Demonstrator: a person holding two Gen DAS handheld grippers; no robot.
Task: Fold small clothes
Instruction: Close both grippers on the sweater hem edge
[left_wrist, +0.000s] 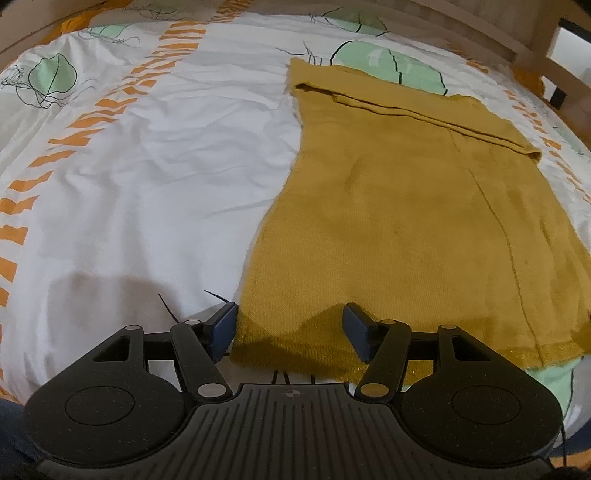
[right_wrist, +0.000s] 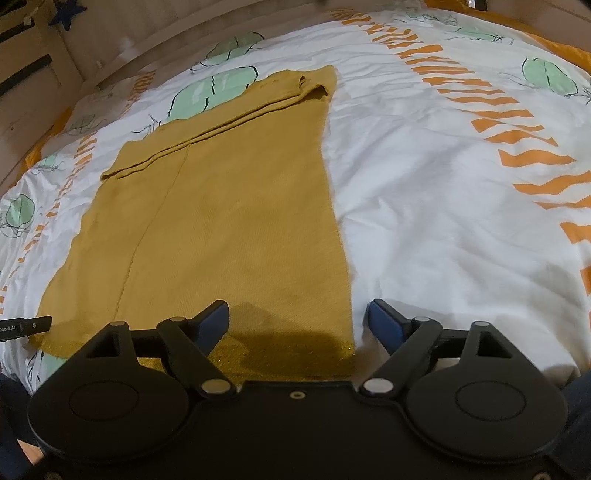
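My left gripper (left_wrist: 289, 332) and right gripper (right_wrist: 297, 328), the right one's jaws widening, both released, straddle the near hem corners of the mustard garment (left_wrist: 406, 206), which runs lengthwise toward the bed's (left_wrist: 147, 166) far edge.

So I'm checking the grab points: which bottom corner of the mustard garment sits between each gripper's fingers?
The left gripper straddles the mustard garment's bottom left corner; the right gripper, jaws opening, straddles its bottom right corner. Neither pinches it yet.
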